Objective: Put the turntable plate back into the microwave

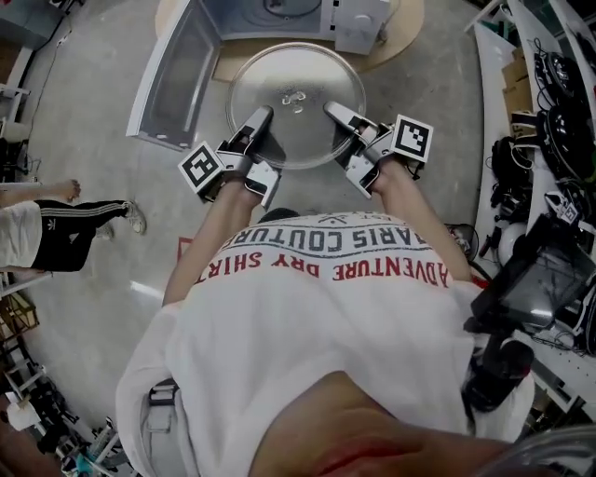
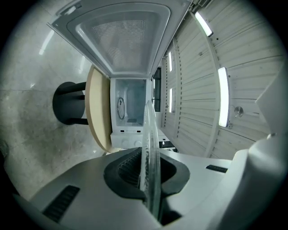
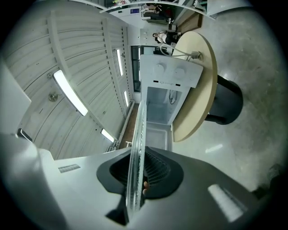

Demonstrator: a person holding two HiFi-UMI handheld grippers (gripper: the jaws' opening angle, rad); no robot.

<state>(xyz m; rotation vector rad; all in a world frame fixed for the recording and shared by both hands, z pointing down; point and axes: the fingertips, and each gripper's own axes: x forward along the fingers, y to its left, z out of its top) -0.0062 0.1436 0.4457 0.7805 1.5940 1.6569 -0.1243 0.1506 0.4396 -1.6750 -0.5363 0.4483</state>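
A clear round glass turntable plate (image 1: 296, 98) is held level in the air just in front of the white microwave (image 1: 279, 14). My left gripper (image 1: 262, 118) is shut on its near left rim and my right gripper (image 1: 332, 111) is shut on its near right rim. Seen edge-on, the turntable plate (image 2: 150, 157) runs between the left jaws, and the same plate (image 3: 136, 157) stands between the right jaws. The microwave's door (image 1: 175, 74) hangs wide open to the left. Its open cavity (image 2: 130, 105) faces me, also visible as the cavity (image 3: 159, 105) in the right gripper view.
The microwave stands on a round wooden table (image 1: 410, 28) with a dark pedestal (image 2: 67, 103). A cluttered bench with cables and gear (image 1: 549, 130) runs along the right. A person's legs (image 1: 65, 224) are at the left on the concrete floor.
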